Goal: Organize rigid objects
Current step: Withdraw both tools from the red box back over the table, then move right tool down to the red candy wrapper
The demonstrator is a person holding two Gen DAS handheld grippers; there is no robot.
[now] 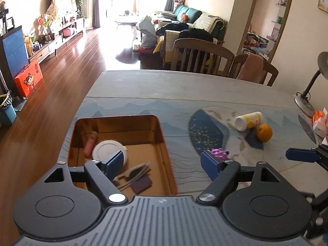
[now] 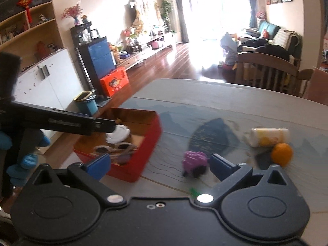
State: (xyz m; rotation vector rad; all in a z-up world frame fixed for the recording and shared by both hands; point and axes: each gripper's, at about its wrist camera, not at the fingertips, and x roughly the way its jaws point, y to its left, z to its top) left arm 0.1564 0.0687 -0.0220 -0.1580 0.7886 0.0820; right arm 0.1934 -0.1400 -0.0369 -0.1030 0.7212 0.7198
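Note:
A red tin box (image 1: 167,153) with a gold inside sits on the table at the left; it also shows in the right wrist view (image 2: 151,141). It holds a white lid (image 1: 106,149), a pink item (image 1: 90,143), sunglasses (image 1: 135,173) and a dark card (image 1: 141,184). My left gripper (image 1: 162,165) is open and empty above the box's near right part. A purple grape toy (image 1: 218,153) (image 2: 193,161) lies on the table just left of my open, empty right gripper's (image 2: 158,166) right finger. A white bottle (image 1: 249,121) (image 2: 268,136) lies beside an orange (image 1: 264,132) (image 2: 281,151).
A desk lamp (image 1: 307,100) and tissue packs (image 1: 320,121) stand at the table's right edge. Wooden chairs (image 1: 203,55) line the far side. The wooden floor drops off left of the table. The left gripper's arm (image 2: 61,121) crosses the right wrist view.

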